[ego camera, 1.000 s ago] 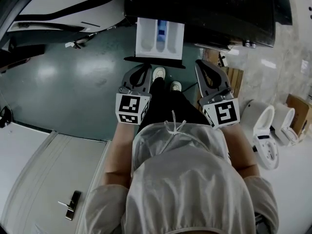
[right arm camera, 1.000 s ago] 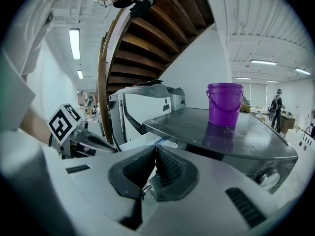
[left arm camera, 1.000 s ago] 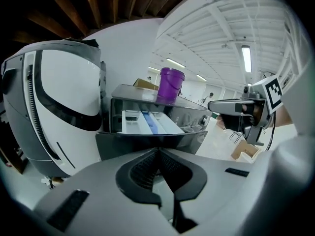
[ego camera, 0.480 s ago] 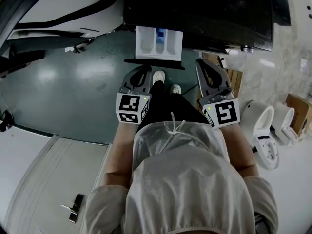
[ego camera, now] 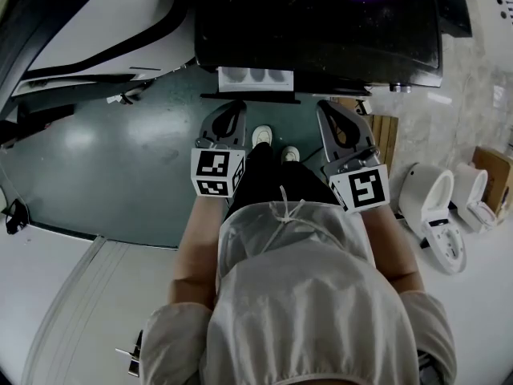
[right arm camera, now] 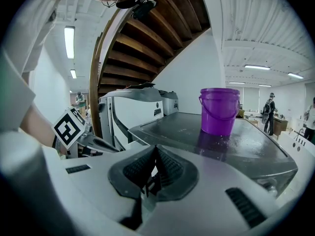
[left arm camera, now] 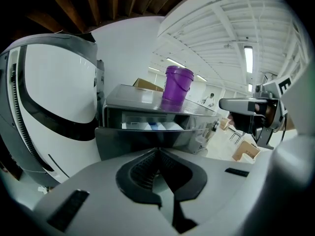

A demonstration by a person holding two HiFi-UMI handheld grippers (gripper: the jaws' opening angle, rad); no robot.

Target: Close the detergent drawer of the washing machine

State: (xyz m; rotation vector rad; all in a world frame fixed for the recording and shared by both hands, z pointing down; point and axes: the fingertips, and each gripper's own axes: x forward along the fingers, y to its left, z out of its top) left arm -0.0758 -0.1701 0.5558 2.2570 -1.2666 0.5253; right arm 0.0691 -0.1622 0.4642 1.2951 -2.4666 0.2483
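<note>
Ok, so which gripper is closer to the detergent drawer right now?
Left. The left gripper sits right in front of the detergent drawer, jaws shut, close to its front. The right gripper is off to the drawer's right.

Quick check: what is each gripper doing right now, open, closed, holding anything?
Left gripper: closed, jaws together, holding nothing.
Right gripper: closed, jaws together, holding nothing.

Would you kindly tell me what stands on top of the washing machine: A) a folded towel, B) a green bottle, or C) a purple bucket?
C: a purple bucket stands upright on the dark top of the washing machine.
</note>
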